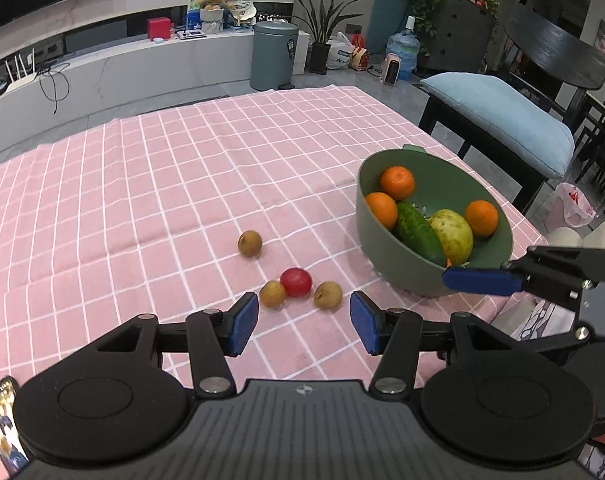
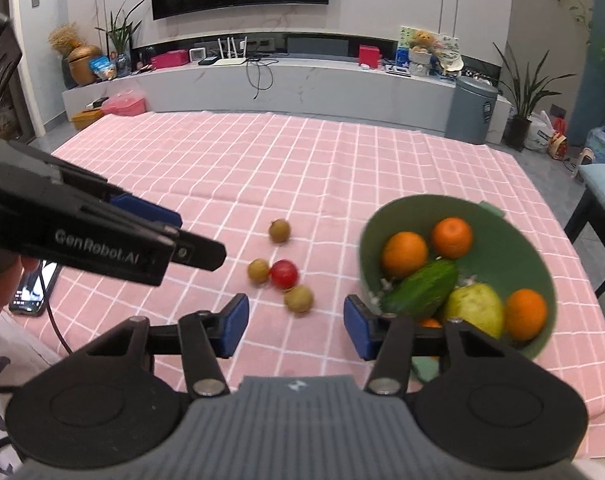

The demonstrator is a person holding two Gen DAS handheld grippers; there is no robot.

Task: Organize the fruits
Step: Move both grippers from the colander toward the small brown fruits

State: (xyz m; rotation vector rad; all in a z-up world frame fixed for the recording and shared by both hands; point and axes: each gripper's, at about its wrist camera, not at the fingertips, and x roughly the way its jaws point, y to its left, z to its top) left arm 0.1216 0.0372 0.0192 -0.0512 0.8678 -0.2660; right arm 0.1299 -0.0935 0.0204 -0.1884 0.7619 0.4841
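We see the loose fruits lying together on the pink checked tablecloth (image 1: 142,184): a small red fruit (image 1: 296,281) sits between two small brown fruits, one touching its left side (image 1: 272,294) and one just beside it on the right (image 1: 327,295), while a third brown fruit (image 1: 250,243) lies apart, farther up the cloth. To their right stands the green bowl (image 1: 386,256), which holds three oranges (image 1: 397,182), a dark green cucumber (image 1: 418,234) and a yellow-green fruit (image 1: 452,235) leaning against the cucumber.

We find our left gripper (image 1: 304,322) low over the cloth, just in front of the cluster of three, its blue pads (image 1: 244,322) standing moderately apart with nothing between them. Our right gripper (image 2: 296,326) hovers near the same cluster from the other side, its jaws parted with only cloth between them; its right finger lies against the near rim of the bowl, though we cannot tell whether it touches. In the left wrist view one of its blue pads reaches the front of the bowl.

A phone (image 2: 34,288) lies on the cloth at the left edge, a cable running from it. Beyond the table we see a grey bin (image 1: 272,54), a potted plant (image 1: 322,24) and a chair with a light blue cushion (image 1: 502,116)
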